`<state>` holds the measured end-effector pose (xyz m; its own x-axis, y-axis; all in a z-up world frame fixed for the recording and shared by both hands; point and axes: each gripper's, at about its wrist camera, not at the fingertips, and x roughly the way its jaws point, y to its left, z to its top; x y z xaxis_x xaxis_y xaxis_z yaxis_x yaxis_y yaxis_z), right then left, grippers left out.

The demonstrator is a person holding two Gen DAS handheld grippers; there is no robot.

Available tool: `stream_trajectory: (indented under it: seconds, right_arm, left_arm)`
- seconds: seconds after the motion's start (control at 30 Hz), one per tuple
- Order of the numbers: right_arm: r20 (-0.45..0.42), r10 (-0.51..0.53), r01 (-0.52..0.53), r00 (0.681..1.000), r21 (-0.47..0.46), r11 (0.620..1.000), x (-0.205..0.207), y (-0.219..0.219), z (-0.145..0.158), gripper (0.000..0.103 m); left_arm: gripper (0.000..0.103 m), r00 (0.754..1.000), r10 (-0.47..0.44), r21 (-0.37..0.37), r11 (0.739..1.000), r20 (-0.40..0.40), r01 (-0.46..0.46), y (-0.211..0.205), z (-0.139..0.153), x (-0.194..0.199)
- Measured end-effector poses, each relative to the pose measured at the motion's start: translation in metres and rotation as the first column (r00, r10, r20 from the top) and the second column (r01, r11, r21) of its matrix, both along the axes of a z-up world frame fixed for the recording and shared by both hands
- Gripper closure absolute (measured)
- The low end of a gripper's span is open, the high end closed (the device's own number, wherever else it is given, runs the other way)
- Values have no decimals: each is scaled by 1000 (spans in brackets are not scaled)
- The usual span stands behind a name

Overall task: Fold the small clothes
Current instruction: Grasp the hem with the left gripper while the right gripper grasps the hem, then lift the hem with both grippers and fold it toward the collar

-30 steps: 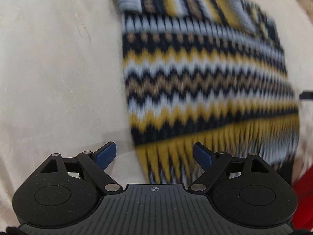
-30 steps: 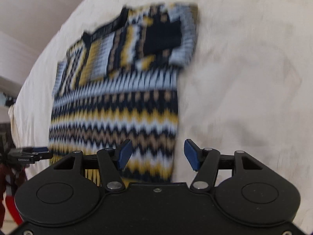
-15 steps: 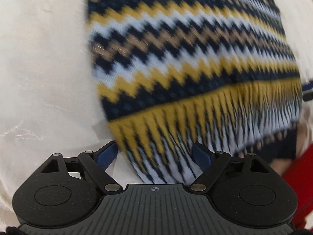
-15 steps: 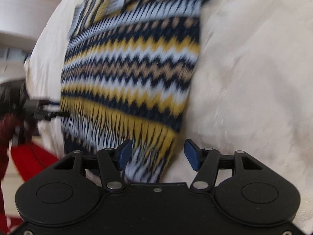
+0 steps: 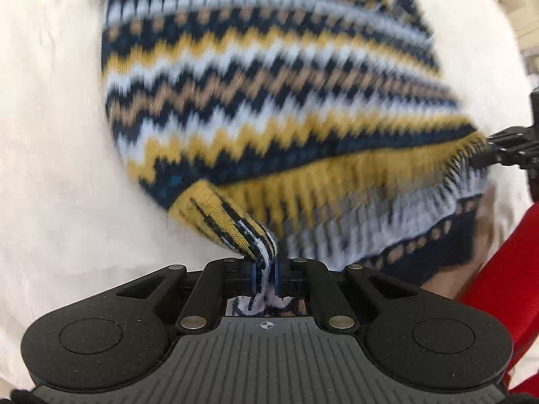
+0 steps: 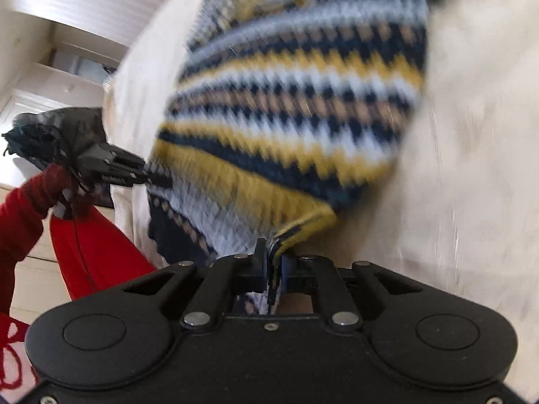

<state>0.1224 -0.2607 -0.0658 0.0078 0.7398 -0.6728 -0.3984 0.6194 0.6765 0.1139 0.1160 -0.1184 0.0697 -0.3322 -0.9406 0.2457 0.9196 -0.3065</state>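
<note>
Both claws grip the hem of a navy, mustard and pale-blue zigzag knitted sweater (image 5: pixel 276 101) on a cream cloth-covered table (image 5: pixel 50 134): left claw (image 5: pixel 264 269) and right claw (image 6: pixel 271 262) each clamp a hem corner. Bottom-up fold apparently just starting; remainder unfolded.

Sweater (image 5: pixel 276 107): chunky knit wool, fuzzy, matt, ribbed hem. Bench (image 5: pixel 50 134) cover: pale cloth, smooth weave, faint creases, matt. Left tool (image 5: pixel 264 279): black plastic, speckled matt grain, ribbed grey panel, shiny metal rivets. Right tool (image 6: pixel 271 269): same black matt plastic. Red sleeve (image 6: pixel 20 208): knit cloth.
</note>
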Motion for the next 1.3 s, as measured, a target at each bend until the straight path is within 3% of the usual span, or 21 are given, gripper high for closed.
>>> stream_trajectory:
  seconds: [0.13,0.23,0.37,0.5,0.63,0.7,0.77,0.9,1.13,1.3]
  right_arm:
    - [122,-43,39,992,29,999,9,-8,27,89]
    - [166,-105,104,981,11,994,19,-12,36,89]
    - [191,-215,223,958,-17,975,34,-18,35,89]
    - [210,-272,294,939,-83,952,48,-13,26,85]
    - [217,-274,304,937,-119,945,48,-10,27,81]
    - [217,-270,299,938,-113,948,46,-14,33,69]
    - [209,-254,280,944,-106,954,44,-19,38,49]
    - [148,-144,165,978,-144,976,39,-18,43,48]
    - [23,11,-7,1000,-190,982,36,2,10,48]
    - [-8,37,-38,999,-160,986,37,11,-11,48]
  left_arm:
    - [95,990,64,-109,993,126,-50,9,28,1]
    - [95,968,141,-131,985,208,-115,36,57,14]
    - [94,919,287,-177,953,271,-246,59,62,35]
    - [90,900,300,-145,953,317,-267,47,53,53]
    - [70,913,238,-119,970,332,-210,38,48,49]
    - [58,919,235,-151,969,316,-196,44,48,41]
    - [54,925,253,-180,961,284,-208,49,50,34]
    - [52,938,258,-199,956,233,-214,54,52,24]
    - [51,979,163,-112,982,119,-150,41,26,24]
    - [51,984,99,-64,994,146,-91,31,24,18]
